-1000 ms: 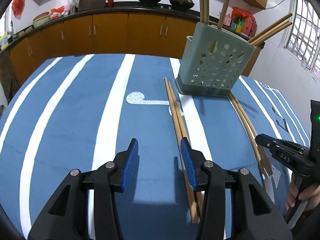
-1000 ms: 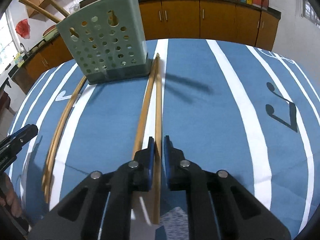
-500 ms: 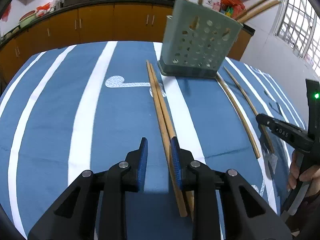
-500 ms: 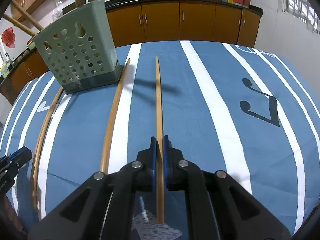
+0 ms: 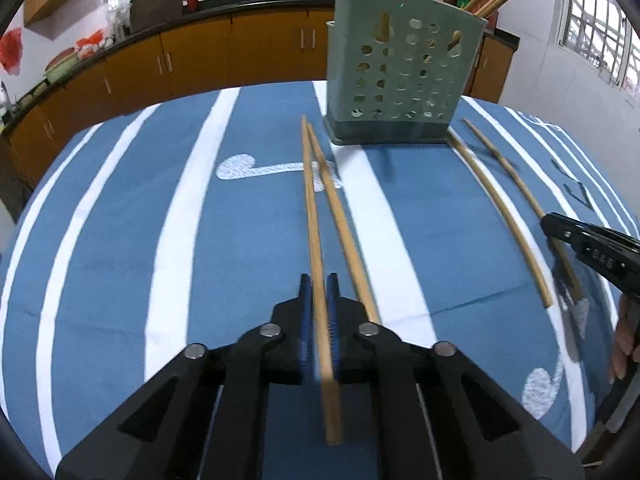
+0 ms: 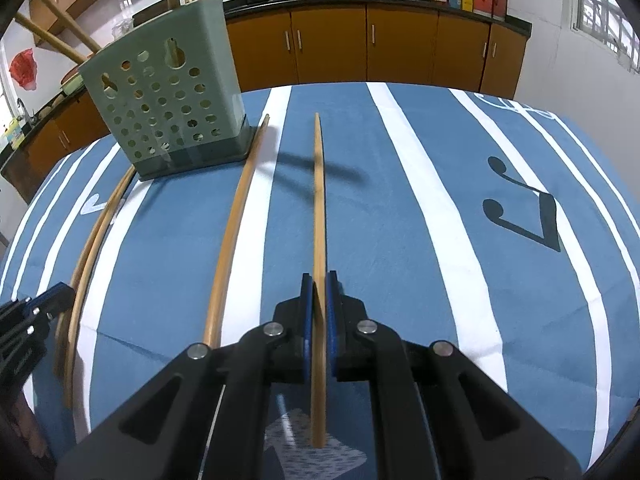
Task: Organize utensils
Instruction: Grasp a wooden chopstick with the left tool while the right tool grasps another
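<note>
Left gripper (image 5: pixel 316 304): clenched on one chopstick (image 5: pixel 314 248), low centre of the left wrist view; I have it pinched toward its thick end, with a short tail sticking out behind the blue pads.
Right gripper (image 6: pixel 316 304): likewise clamped on a chopstick (image 6: pixel 319 208), tip pointing to the upper centre of the right wrist view and seemingly lifted, judging by its shadow on the cloth.
Loose chopsticks: one (image 5: pixel 344 232) lies just right of my left-hand stick, touching it near the far tips; another (image 6: pixel 236 224) rests left of the right-hand stick, its tip beside the holder's base.
Holder (image 5: pixel 400 72): green perforated plastic chopstick basket, upper centre-right in the left view, standing on the blue striped cloth of the counter (image 5: pixel 120 240), several sticks already leaning inside.
Handling, as I judge it: light, stiff, smooth wood or bamboo; round enough to roll or pivot between flat pads.
Where to hold: near the thick end, as now, so the thin end drops into the holder first.
Risk: a long lever past the grip; any knock on the rim could twist the stick.
</note>
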